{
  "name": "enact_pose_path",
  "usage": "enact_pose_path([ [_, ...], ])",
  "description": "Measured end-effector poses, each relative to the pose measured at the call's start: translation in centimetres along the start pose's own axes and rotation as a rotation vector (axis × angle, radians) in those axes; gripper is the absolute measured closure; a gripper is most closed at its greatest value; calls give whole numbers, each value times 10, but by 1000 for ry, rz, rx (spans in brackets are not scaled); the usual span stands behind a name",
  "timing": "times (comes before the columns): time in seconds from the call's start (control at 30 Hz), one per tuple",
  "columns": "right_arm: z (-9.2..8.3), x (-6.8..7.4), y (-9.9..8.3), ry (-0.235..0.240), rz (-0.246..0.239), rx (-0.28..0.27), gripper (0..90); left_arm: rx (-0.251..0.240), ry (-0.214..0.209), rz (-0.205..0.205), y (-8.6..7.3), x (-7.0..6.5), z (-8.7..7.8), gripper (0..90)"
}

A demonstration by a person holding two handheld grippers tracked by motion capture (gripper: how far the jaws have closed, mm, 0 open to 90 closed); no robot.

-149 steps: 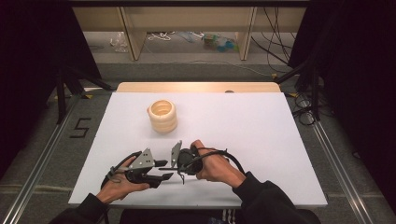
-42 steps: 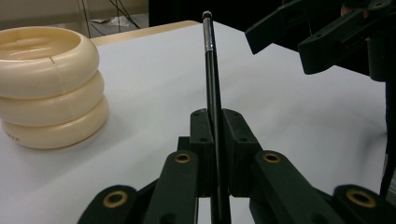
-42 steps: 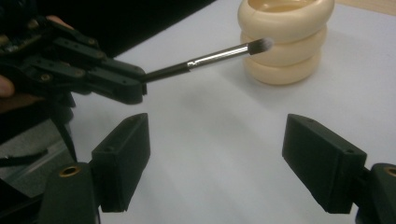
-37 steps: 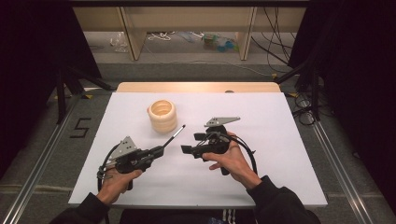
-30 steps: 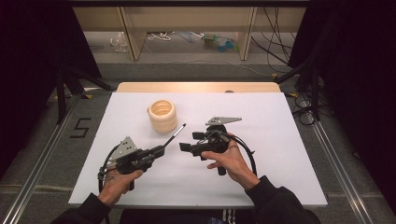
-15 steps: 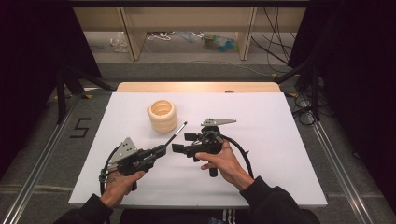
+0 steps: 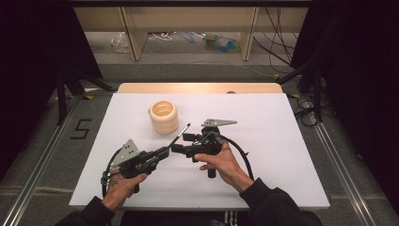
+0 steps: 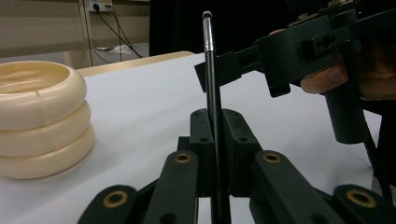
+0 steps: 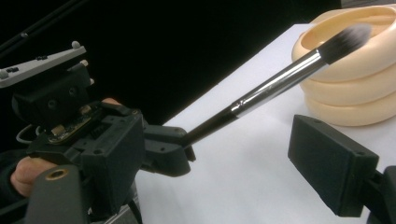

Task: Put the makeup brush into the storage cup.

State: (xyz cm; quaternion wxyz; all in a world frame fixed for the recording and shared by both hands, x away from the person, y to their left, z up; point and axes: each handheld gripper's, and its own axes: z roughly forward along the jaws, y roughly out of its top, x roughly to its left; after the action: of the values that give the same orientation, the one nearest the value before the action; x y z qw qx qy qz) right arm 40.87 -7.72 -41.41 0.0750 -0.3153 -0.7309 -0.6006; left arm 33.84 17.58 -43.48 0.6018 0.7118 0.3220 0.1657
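The left gripper [image 7: 162,151] is clenched on a brush [image 7: 179,134], pinching the black handle between its jaws; in the left gripper view the brush [image 8: 211,93] rises straight up from the closed jaws. The brush slants up and away over the table [image 7: 282,141], its bristle tip near the stack of rings [image 7: 164,117] without touching it. In the right gripper view the bristles [image 9: 348,39] show against the rings [image 9: 355,84]. The right gripper [image 7: 178,148] stands with its jaws apart just beside the brush shaft, one pad [image 9: 329,163] in the foreground, gripping nothing. The rings sit on the table, far left of centre.
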Motion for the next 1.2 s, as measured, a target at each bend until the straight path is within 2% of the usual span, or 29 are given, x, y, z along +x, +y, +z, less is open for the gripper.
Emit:
enact_pose_path([
  [0.2,2,-1,0,11,17,-17,264,-7,-4,3,1,-2,0,833],
  [0.27,2,-1,0,16,20,-26,292,-11,-1,-15,1,-4,0,833],
  [0.3,3,-1,0,25,30,-28,329,-11,-1,-15,1,-4,0,832],
  [0.43,3,-2,0,36,47,-40,377,-14,0,-17,1,-4,0,832],
  [0.47,3,-3,0,43,70,-50,399,-17,-7,5,1,-4,0,833],
  [0.5,3,-3,0,50,81,-52,415,-17,-7,5,1,-4,0,832],
  [0.9,4,-3,-2,87,116,-71,552,-30,-10,10,3,-6,-1,833],
  [1.2,2,-6,-2,98,140,-100,629,-30,-15,17,3,-6,-1,832],
])
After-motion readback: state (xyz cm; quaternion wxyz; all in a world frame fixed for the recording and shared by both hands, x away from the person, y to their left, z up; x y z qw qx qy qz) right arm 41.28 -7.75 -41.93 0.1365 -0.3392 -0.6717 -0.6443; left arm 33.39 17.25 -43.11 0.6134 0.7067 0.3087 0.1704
